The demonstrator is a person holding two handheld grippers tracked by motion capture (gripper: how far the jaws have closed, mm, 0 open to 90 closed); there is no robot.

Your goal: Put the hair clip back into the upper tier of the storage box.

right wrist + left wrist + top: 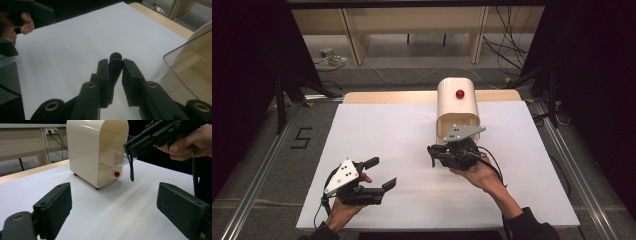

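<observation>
Cream plastic is what catches the eye: a small bread-bin-shaped cabinet (457,107) stands at the upper centre of the high view, on the far side of the white worktop (387,150), with a red knob (460,93) on its rounded top. Its clear curved door (117,157) is partly lifted in the left gripper view, showing pale shelves inside, and a second red knob (116,174) sits low on the front. The right gripper (439,154) hangs just in front of the cabinet's open mouth, at centre frame. In the right gripper view its jaws are pressed together on a thin black strap or handle (114,67), whose rounded end pokes up between the pads, with the door's transparent edge (185,70) close at the right of that frame. My guess is that the strap is the door's pull and that pinching it lets the hand swing the door up without touching the glossy shell, though I cannot see where the strap is fastened. The left gripper (379,175) sits well apart at the lower left of the high view, low over the worktop, jaws spread wide with nothing between them and aimed toward the cabinet, apparently kept ready for whatever the open door will allow.
</observation>
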